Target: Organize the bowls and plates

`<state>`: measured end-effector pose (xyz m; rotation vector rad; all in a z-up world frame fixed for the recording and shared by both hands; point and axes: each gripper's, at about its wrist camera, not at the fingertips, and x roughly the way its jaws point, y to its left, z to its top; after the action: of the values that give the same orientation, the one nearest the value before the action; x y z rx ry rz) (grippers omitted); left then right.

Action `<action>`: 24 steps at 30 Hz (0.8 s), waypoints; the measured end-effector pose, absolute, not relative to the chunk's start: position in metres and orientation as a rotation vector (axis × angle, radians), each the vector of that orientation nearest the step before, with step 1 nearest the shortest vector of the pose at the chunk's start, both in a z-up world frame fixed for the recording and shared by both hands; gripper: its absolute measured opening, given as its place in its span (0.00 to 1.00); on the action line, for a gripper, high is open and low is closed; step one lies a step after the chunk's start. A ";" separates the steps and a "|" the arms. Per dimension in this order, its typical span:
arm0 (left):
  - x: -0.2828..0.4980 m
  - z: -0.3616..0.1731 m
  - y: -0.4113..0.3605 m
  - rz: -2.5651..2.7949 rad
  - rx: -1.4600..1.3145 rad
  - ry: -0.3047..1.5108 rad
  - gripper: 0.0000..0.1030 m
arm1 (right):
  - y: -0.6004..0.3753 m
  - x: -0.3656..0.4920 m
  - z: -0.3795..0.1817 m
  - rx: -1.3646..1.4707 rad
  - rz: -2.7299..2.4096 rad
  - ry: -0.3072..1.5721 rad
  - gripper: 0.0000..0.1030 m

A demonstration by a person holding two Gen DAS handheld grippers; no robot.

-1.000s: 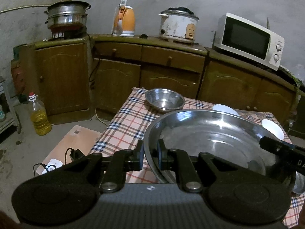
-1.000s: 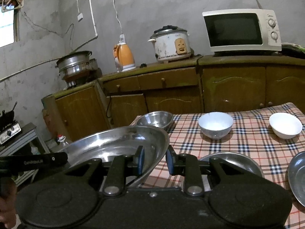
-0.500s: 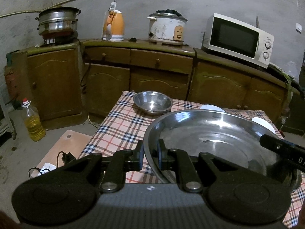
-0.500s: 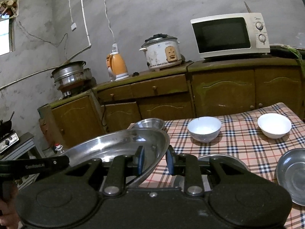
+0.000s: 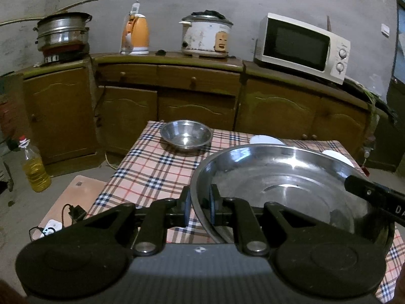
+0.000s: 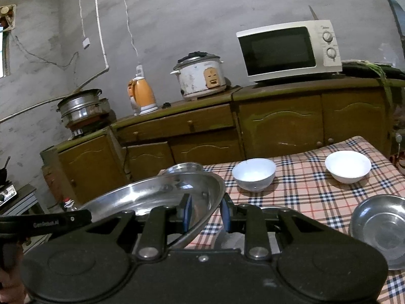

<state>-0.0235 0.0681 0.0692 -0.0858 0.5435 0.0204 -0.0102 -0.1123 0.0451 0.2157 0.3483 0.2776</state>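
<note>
Large steel basin [image 5: 283,185] held off the checked tablecloth [image 5: 154,174] at lower right of the left wrist view, gripped on two sides. Left gripper [image 5: 199,207] clenched on its near left rim, blue pads either side of the metal. Right gripper [image 6: 205,211] clamped on the opposite rim, at lower centre of the right wrist view, with the basin spreading toward lower left. Part of a hand at the far lower left edge there.

Around it: a small steel bowl [image 5: 186,134] at centre of the left view, near the far left corner of the table, well apart from the basin. Two white bowls [image 6: 254,174] [image 6: 347,166] right of centre in the right view, standing apart on the cloth. Another steel bowl [image 6: 379,228] at lower right there, and a steel rim just behind the right gripper's fingers, mostly hidden.

Beyond the table, a run of brown wooden cabinets [image 5: 197,96] across mid-frame. On top, from left: stacked steel steamer pot [image 5: 62,31], orange kettle [image 5: 135,35], white rice cooker [image 5: 206,36], white microwave [image 5: 302,46]. Grey rough wall behind, with cables. Oil bottle [image 5: 34,169] on the concrete floor at left, a power strip at lower left.
</note>
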 end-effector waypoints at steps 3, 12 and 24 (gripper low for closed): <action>-0.022 0.070 0.063 0.009 -0.083 0.544 0.14 | -0.117 -0.013 0.046 0.221 0.265 0.343 0.31; -0.019 0.068 0.049 -0.023 -0.072 0.548 0.15 | -0.132 -0.017 0.047 0.234 0.235 0.330 0.31; -0.014 0.065 0.035 -0.052 -0.062 0.558 0.15 | -0.146 -0.022 0.043 0.243 0.200 0.331 0.31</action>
<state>-0.0142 0.0347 0.0646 -0.0617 0.5581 -0.0523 -0.0225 -0.1461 0.0435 0.2429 0.3306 0.2000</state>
